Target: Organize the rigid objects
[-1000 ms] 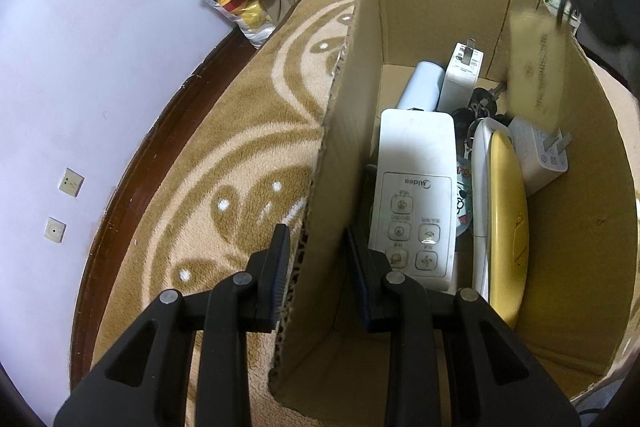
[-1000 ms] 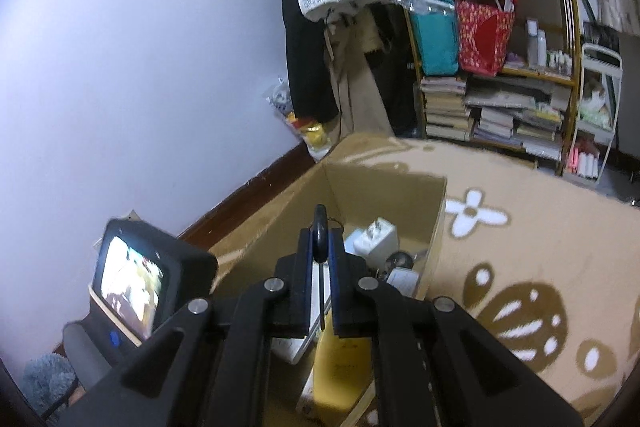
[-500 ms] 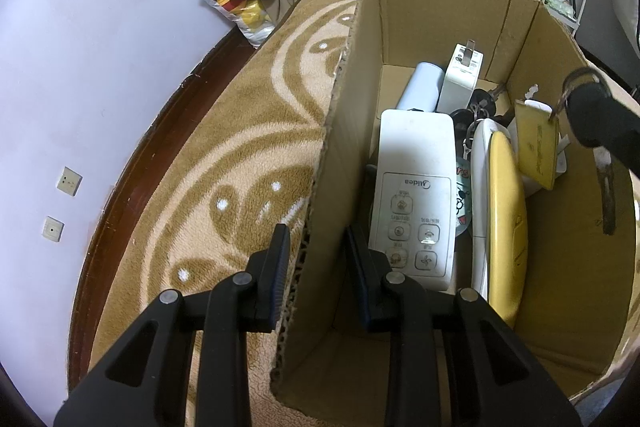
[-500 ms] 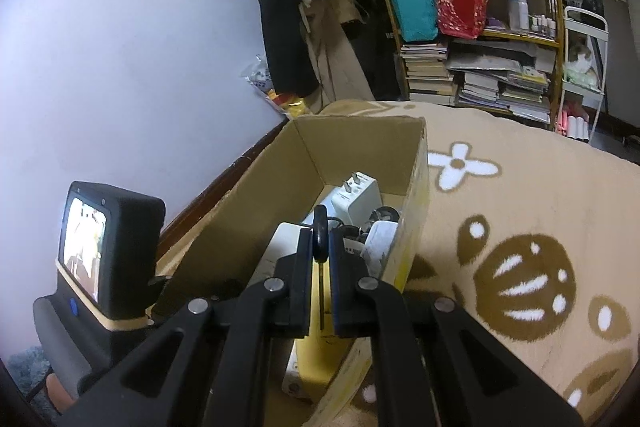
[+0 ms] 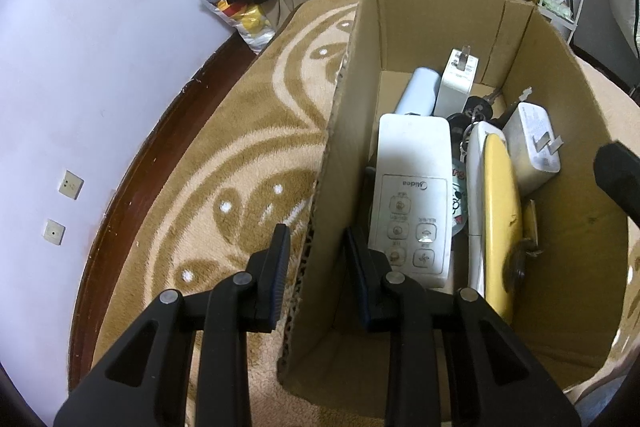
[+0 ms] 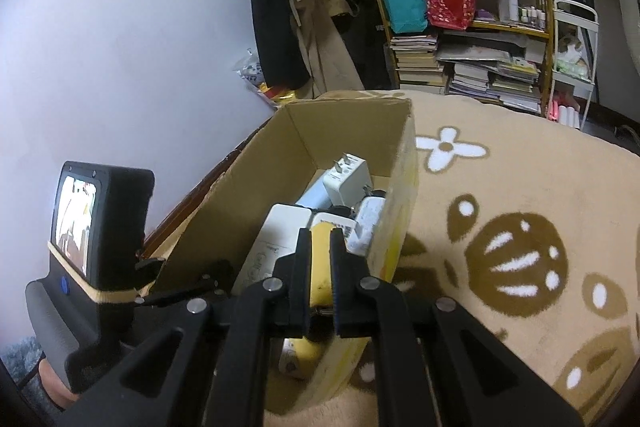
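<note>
L gripper [image 5: 314, 259] is parted, one finger either side of the cardboard box [image 5: 436, 27] left wall, not clamping it. R gripper [image 6: 320, 267] is over the box, fingers apart w/ nothing between them. Inside: white remote [image 5: 414, 195] at 6 o'clock, yellow oblong item [image 5: 500, 223] at 3, white chargers [image 5: 458, 83] at 12, keys [image 5: 478, 107] btwn. Box sits on patterned rug [image 5: 224, 163].

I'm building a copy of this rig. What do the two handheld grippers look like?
Both are matte black plastic. The left gripper and the right gripper each have two flat fingers with ribbed dark-blue pads, silver pivot screws and triangular cut-outs in the linkage arms. No cables or sleeves show.
</note>
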Available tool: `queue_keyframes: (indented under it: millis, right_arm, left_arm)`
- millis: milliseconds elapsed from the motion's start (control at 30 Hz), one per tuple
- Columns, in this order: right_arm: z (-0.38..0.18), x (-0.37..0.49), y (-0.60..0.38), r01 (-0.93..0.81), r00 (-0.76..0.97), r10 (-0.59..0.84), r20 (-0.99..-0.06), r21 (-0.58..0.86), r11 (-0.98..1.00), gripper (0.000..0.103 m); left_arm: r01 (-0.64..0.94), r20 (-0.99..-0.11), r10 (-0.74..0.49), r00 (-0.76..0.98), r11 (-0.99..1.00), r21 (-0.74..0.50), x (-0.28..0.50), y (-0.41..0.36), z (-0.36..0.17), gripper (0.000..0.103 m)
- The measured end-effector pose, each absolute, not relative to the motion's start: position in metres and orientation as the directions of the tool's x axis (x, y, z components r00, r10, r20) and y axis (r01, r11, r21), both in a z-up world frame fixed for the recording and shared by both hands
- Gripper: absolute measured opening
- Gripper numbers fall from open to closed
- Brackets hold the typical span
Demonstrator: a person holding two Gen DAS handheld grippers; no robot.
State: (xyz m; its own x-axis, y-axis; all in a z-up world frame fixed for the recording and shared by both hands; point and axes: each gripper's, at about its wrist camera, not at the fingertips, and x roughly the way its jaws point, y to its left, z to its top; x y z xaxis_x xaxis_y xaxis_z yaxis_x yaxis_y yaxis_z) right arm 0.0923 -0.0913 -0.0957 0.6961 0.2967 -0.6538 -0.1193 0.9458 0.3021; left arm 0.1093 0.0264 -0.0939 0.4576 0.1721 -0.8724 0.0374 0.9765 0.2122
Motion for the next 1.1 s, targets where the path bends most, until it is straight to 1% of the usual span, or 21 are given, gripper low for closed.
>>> queue_keyframes:
  millis: [100, 133, 167, 233, 300, 333, 367, 400, 433, 467, 533, 567, 600, 633, 667, 767, 833, 967, 1100]
  right_arm:
    - [-0.093, 0.084, -0.098, -0.102, 0.692, 0.290, -0.661, 0.308, 0.946, 0.010]
    - [-0.091, 0.081, -0.101, -0.095, 0.695, 0.287, -0.660, 0.311, 0.946, 0.014]
    - [-0.088, 0.077, -0.104, -0.078, 0.701, 0.266, -0.662, 0.300, 0.951, 0.018]
    - [-0.084, 0.070, -0.108, -0.068, 0.712, 0.251, -0.655, 0.292, 0.954, 0.036]
    - [-0.077, 0.063, -0.112, -0.061, 0.722, 0.242, -0.648, 0.289, 0.955, 0.043]
    - [-0.073, 0.059, -0.114, -0.057, 0.727, 0.235, -0.645, 0.284, 0.957, 0.048]
    - [-0.071, 0.057, -0.115, -0.053, 0.731, 0.228, -0.644, 0.280, 0.959, 0.052]
    - [-0.066, 0.054, -0.116, -0.048, 0.737, 0.218, -0.640, 0.272, 0.961, 0.059]
    - [-0.062, 0.051, -0.118, -0.045, 0.745, 0.209, -0.634, 0.265, 0.963, 0.065]
    - [-0.059, 0.047, -0.119, -0.043, 0.752, 0.202, -0.628, 0.259, 0.965, 0.068]
    - [-0.052, 0.040, -0.121, -0.035, 0.763, 0.180, -0.621, 0.239, 0.970, 0.084]
    - [-0.047, 0.036, -0.122, -0.026, 0.769, 0.164, -0.618, 0.225, 0.974, 0.088]
    - [-0.045, 0.033, -0.123, -0.021, 0.774, 0.155, -0.614, 0.220, 0.975, 0.094]
    - [-0.041, 0.028, -0.124, -0.014, 0.780, 0.146, -0.609, 0.216, 0.976, 0.099]
    - [-0.040, 0.026, -0.126, -0.010, 0.783, 0.142, -0.606, 0.216, 0.976, 0.103]
    - [-0.033, 0.015, -0.131, 0.011, 0.796, 0.124, -0.593, 0.219, 0.976, 0.103]
    - [-0.028, 0.008, -0.134, 0.020, 0.803, 0.108, -0.587, 0.207, 0.978, 0.103]
    - [-0.020, -0.010, -0.137, 0.053, 0.824, 0.056, -0.564, 0.175, 0.983, 0.103]
    - [-0.014, -0.032, -0.142, 0.072, 0.853, 0.030, -0.521, 0.174, 0.982, 0.103]
  left_arm:
    - [0.046, -0.859, 0.166, 0.484, 0.976, 0.214, 0.104, 0.023, -0.086, 0.028]
    - [0.050, -0.857, 0.162, 0.490, 0.976, 0.213, 0.102, 0.022, -0.084, 0.028]
    - [0.056, -0.853, 0.157, 0.498, 0.976, 0.212, 0.100, 0.021, -0.081, 0.028]
    - [0.064, -0.843, 0.156, 0.514, 0.974, 0.219, 0.096, 0.017, -0.075, 0.028]
    - [0.073, -0.828, 0.149, 0.540, 0.972, 0.223, 0.091, 0.014, -0.067, 0.028]
    - [0.080, -0.819, 0.143, 0.556, 0.971, 0.224, 0.088, 0.012, -0.061, 0.031]
    - [0.083, -0.812, 0.142, 0.566, 0.970, 0.228, 0.085, 0.010, -0.057, 0.036]
    - [0.086, -0.803, 0.141, 0.579, 0.969, 0.232, 0.082, 0.009, -0.053, 0.040]
    - [0.089, -0.789, 0.141, 0.598, 0.967, 0.239, 0.078, 0.008, -0.047, 0.050]
    - [0.089, -0.777, 0.140, 0.614, 0.966, 0.244, 0.074, 0.007, -0.042, 0.056]
    - [0.088, -0.751, 0.141, 0.646, 0.963, 0.256, 0.067, 0.006, -0.032, 0.059]
    - [0.086, -0.739, 0.144, 0.658, 0.961, 0.264, 0.064, 0.006, -0.026, 0.066]
    - [0.082, -0.730, 0.146, 0.668, 0.960, 0.267, 0.062, 0.007, -0.021, 0.071]
    - [0.081, -0.719, 0.138, 0.681, 0.962, 0.261, 0.059, 0.008, -0.016, 0.081]
    - [0.080, -0.706, 0.126, 0.696, 0.965, 0.251, 0.056, 0.009, -0.010, 0.090]
    - [0.082, -0.666, 0.096, 0.739, 0.970, 0.230, 0.044, 0.011, 0.007, 0.101]
    - [0.081, -0.633, 0.083, 0.770, 0.971, 0.225, 0.035, 0.012, 0.018, 0.102]
    - [0.096, -0.609, 0.042, 0.792, 0.977, 0.191, 0.018, 0.014, 0.034, 0.102]
    - [0.101, -0.565, 0.024, 0.825, 0.977, 0.189, -0.001, 0.015, 0.047, 0.102]
